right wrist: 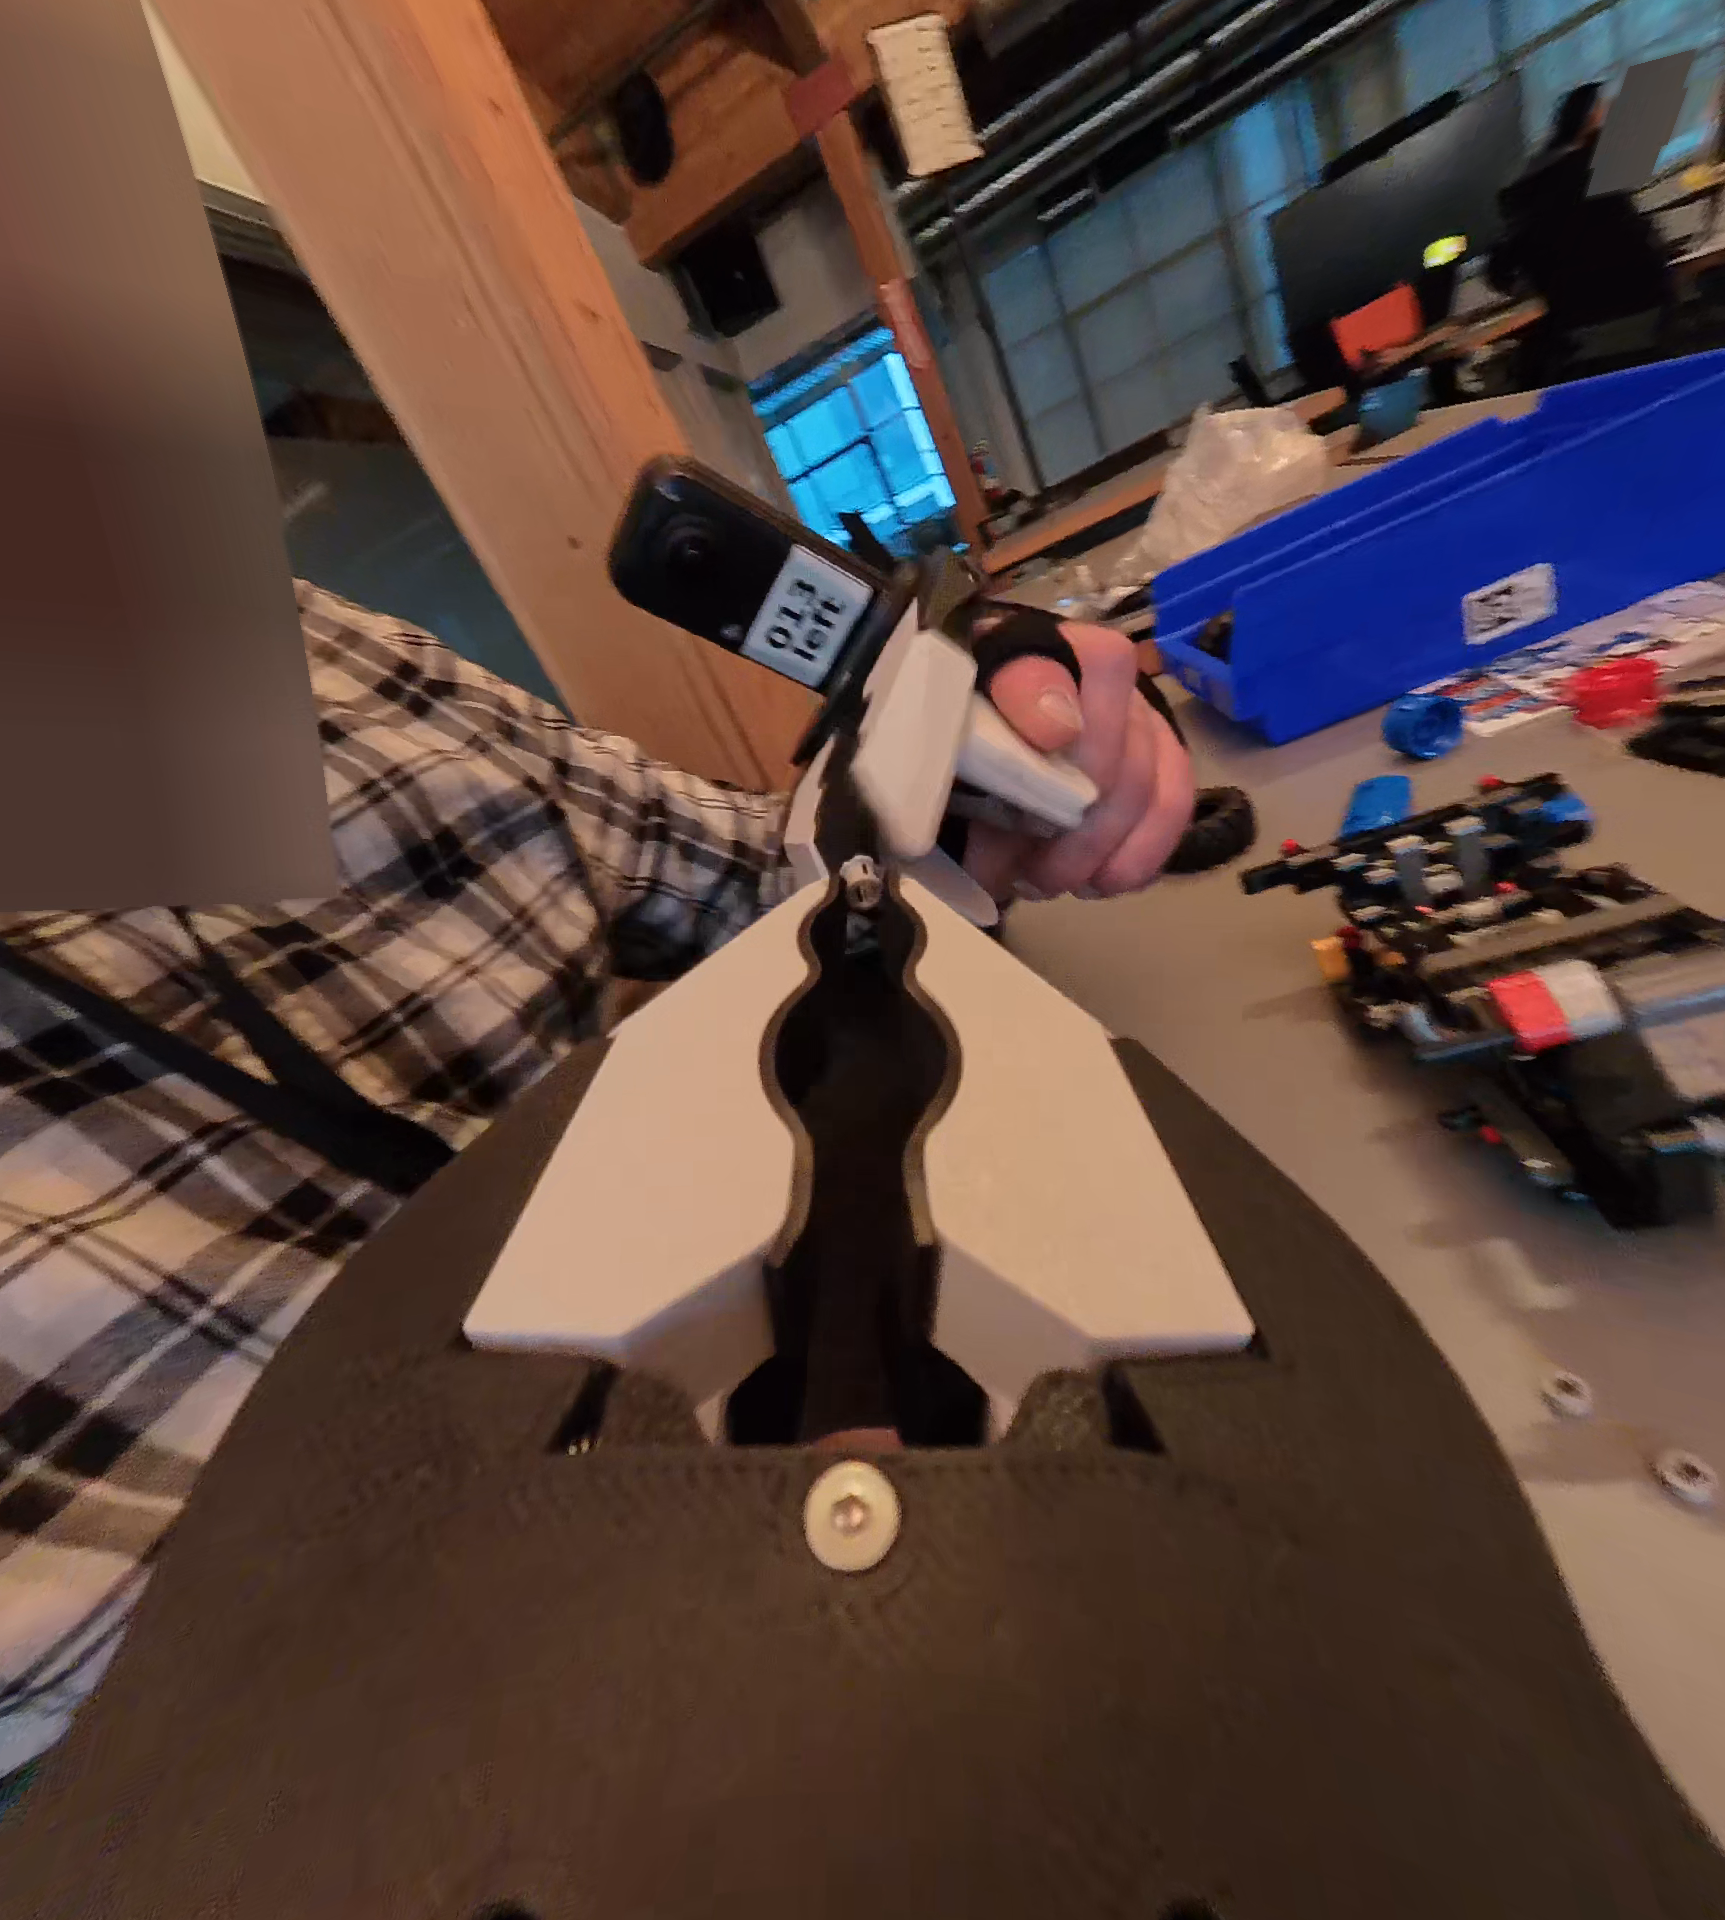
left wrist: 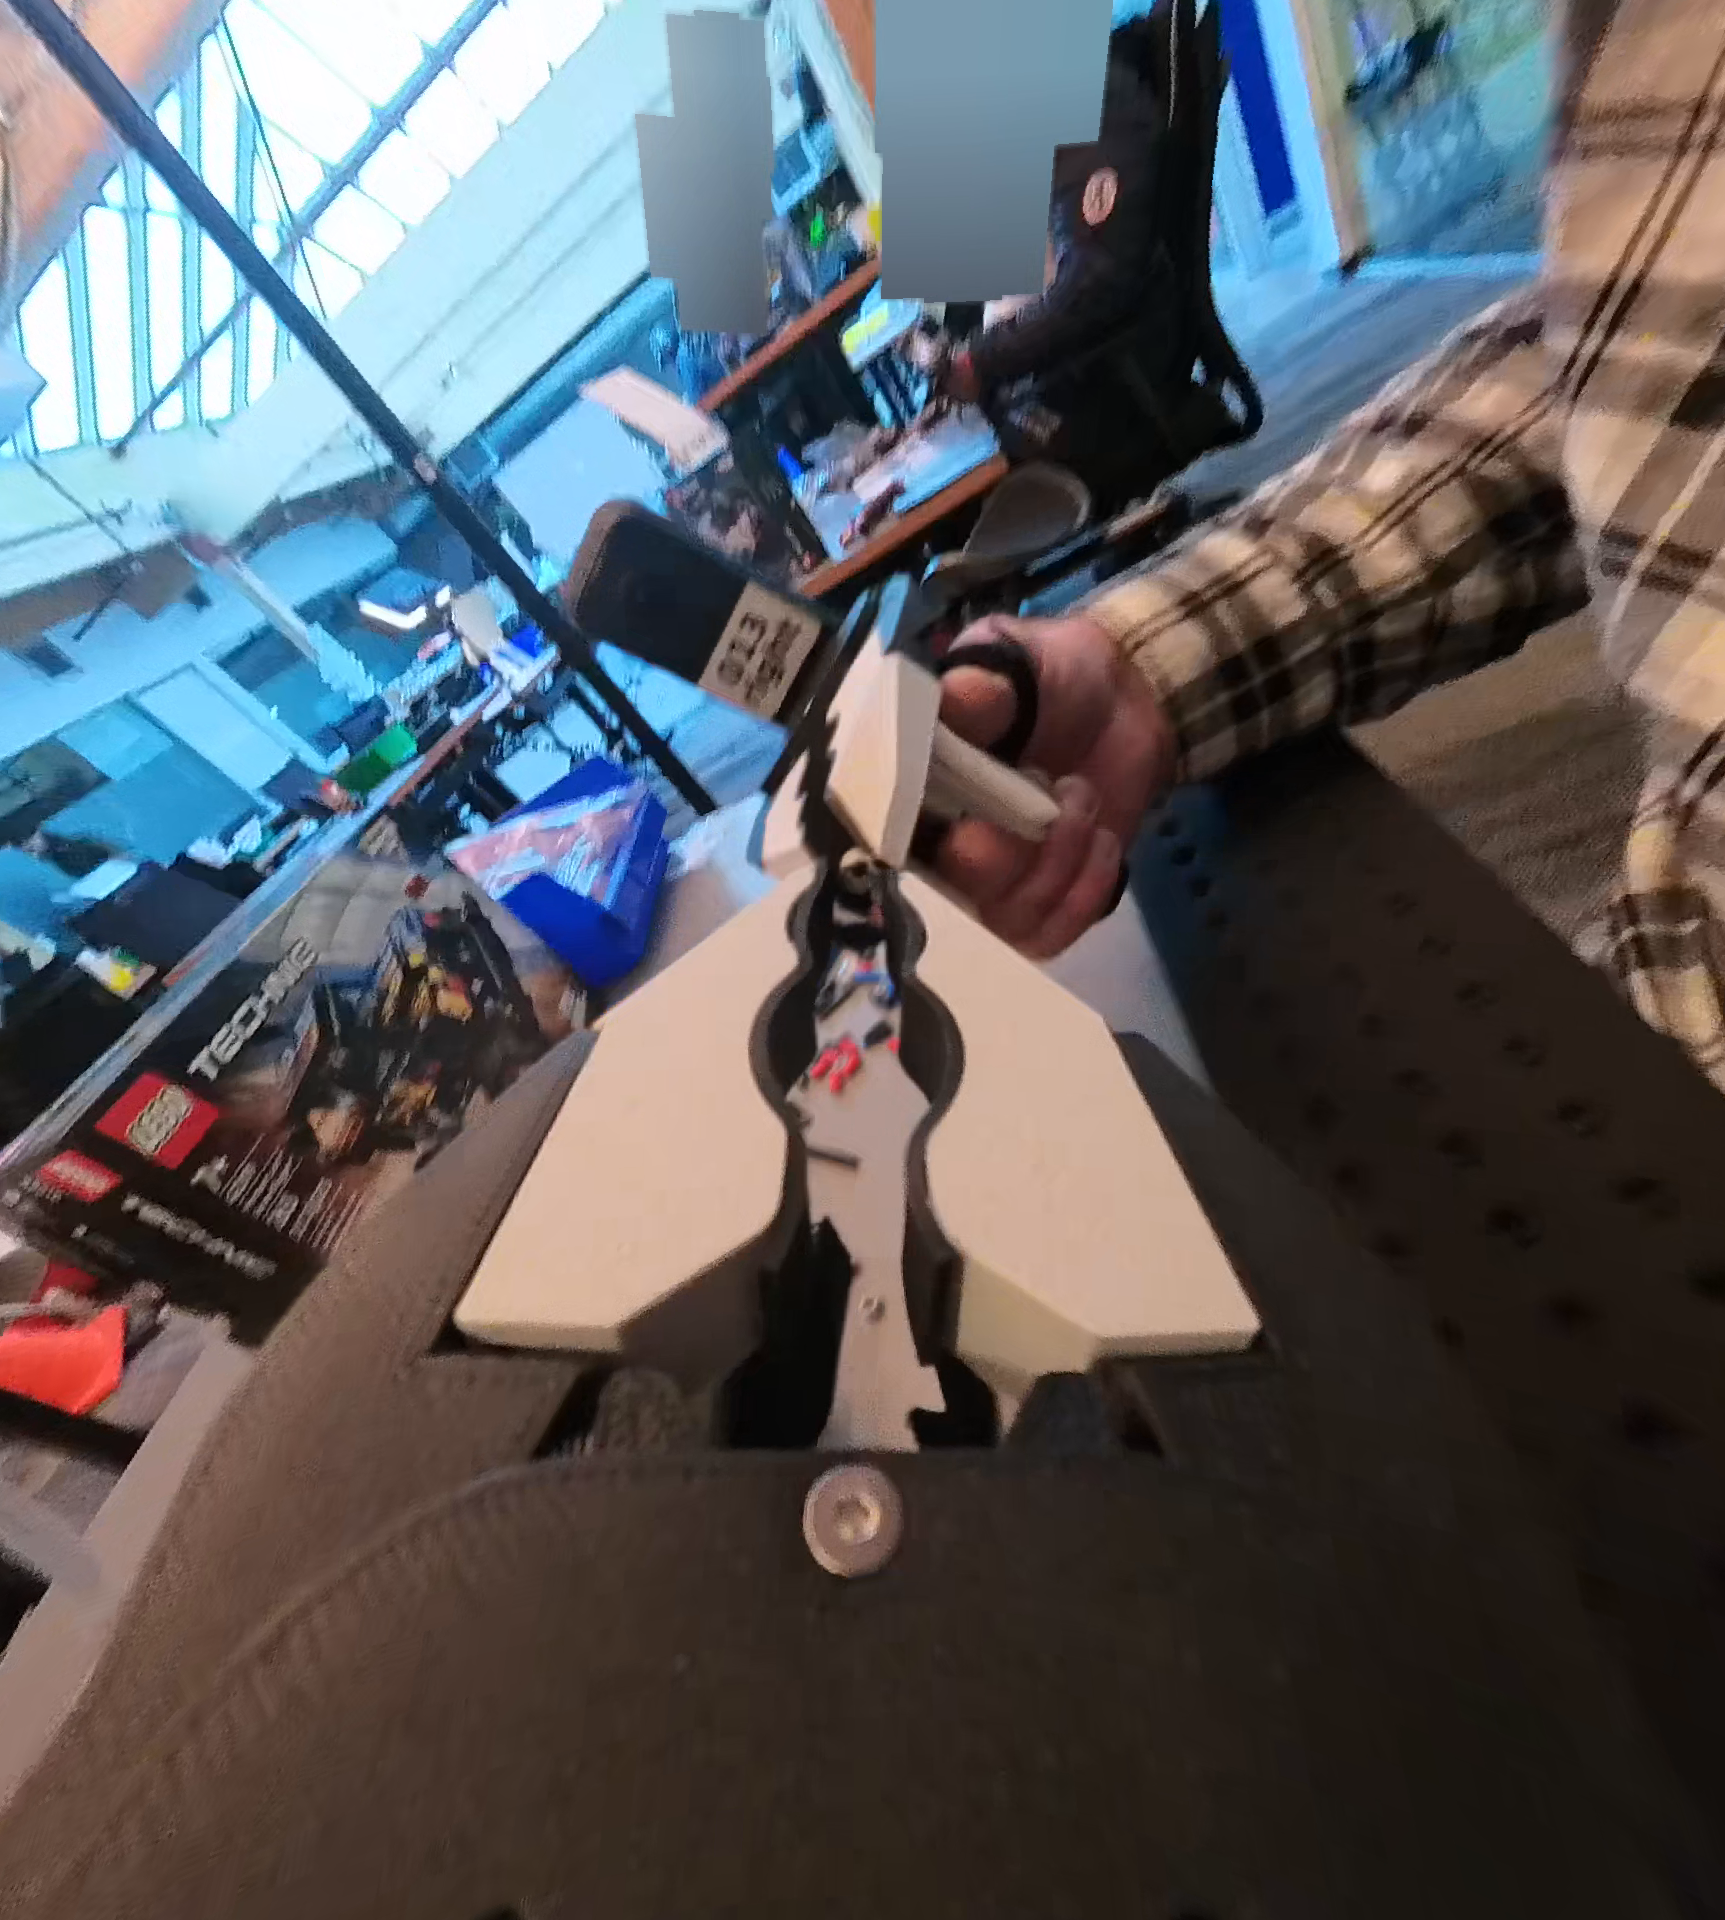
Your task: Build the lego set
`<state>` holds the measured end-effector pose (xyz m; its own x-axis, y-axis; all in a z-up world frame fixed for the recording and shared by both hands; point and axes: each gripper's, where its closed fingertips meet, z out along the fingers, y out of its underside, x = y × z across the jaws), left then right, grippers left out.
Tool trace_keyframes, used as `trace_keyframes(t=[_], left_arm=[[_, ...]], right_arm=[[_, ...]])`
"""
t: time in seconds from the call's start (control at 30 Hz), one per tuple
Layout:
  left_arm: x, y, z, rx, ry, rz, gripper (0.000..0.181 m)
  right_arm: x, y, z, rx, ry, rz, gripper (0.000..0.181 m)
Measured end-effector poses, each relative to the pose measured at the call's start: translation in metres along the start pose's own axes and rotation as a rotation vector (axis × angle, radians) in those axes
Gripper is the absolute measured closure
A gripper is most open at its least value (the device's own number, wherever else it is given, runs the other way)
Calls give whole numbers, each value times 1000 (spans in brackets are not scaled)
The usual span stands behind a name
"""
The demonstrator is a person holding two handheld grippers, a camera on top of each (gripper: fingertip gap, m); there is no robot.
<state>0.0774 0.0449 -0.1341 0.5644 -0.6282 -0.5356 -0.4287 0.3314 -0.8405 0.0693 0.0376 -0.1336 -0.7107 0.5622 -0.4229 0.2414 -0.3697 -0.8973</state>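
Note:
Both grippers are raised above the grey table and meet tip to tip. In the left wrist view my left gripper has its white fingers nearly together on a small grey and black lego piece. The right gripper faces it, held by a hand in a plaid sleeve. In the right wrist view my right gripper pinches the same small piece, and the left gripper touches it from the far side. A partly built black, blue and red lego car chassis lies on the table to the right.
A blue bin, an instruction booklet, a blue wheel hub, a red part and a black tyre lie behind the chassis. The lego box stands at the left. Small red pieces lie on the table below. The tips of both grippers are at nearly the same place.

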Motion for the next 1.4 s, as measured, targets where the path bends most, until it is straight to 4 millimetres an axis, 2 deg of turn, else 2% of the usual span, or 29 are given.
trace_keyframes(t=[0.03, 0.07, 0.17, 0.3, 0.4, 0.5, 0.6, 0.7, 1.07, 1.23, 1.4], left_arm=[[-7, 9, -1, -47, -16, 1, 157], [-12, 17, -3, -89, -11, -13, 151], [-40, 39, -15, -187, -42, -57, 145], [-69, 83, -25, -397, -28, -152, 132], [-70, 120, -27, -584, 55, -217, 117], [-64, 149, -27, -720, 129, -269, 113], [-58, 165, -23, -779, 181, -279, 118], [-54, 169, -16, -778, 204, -315, 129], [-65, 172, 11, -798, -36, -503, 130], [-67, 170, 17, -784, -51, -516, 128], [-68, 170, 20, -771, -45, -525, 135]], right_arm=[[8, 0, -2, -2, 54, -16, 177], [15, 1, -5, -6, 106, -30, 177], [38, 1, -16, -16, 267, -57, 177], [68, 8, -27, -59, 467, -84, 177], [81, 13, -25, -79, 570, -100, 177], [92, 22, -24, -135, 646, -132, 177], [97, 27, -25, -173, 685, -161, 177], [103, 29, -30, -205, 737, -192, 177], [122, 23, -50, -255, 925, -289, 177], [127, 20, -57, -238, 972, -277, 177], [132, 28, -56, -285, 1000, -283, 177]])
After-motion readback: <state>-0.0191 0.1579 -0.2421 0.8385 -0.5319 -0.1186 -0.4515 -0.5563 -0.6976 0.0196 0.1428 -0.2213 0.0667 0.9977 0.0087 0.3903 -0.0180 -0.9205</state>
